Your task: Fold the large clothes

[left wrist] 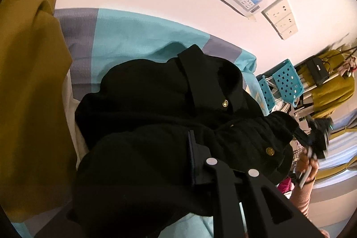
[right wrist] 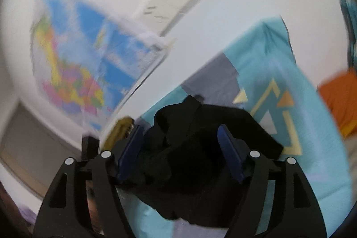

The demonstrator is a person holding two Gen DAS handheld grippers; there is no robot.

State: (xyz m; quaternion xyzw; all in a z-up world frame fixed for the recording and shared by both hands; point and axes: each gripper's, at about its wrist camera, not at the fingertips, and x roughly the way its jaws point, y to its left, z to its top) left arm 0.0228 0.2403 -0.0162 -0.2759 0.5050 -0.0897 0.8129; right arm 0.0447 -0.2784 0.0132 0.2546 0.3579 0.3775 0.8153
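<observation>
A black garment (left wrist: pixel 156 104) with brass buttons (left wrist: pixel 225 103) lies bunched on a teal and grey bedsheet (left wrist: pixel 133 37). In the left wrist view its cloth drapes over my left gripper (left wrist: pixel 200 142), which is shut on a fold; only one pad (left wrist: pixel 191 148) shows. In the right wrist view my right gripper (right wrist: pixel 180 148) stands open, its blue pads (right wrist: pixel 131 153) wide apart on either side of a heap of the black garment (right wrist: pixel 183 171) without pressing it. That right gripper (left wrist: pixel 316 139) also shows blurred at the garment's right edge, held by a hand (left wrist: pixel 305 166).
A mustard garment (left wrist: pixel 29 81) lies along the left of the bed. Teal perforated baskets (left wrist: pixel 287 81) and a rack with another mustard cloth (left wrist: pixel 330 90) stand at the right. A wall map (right wrist: pixel 78 59) and socket panel (left wrist: pixel 280 17) are behind. An orange item (right wrist: pixel 341 99) lies at the right.
</observation>
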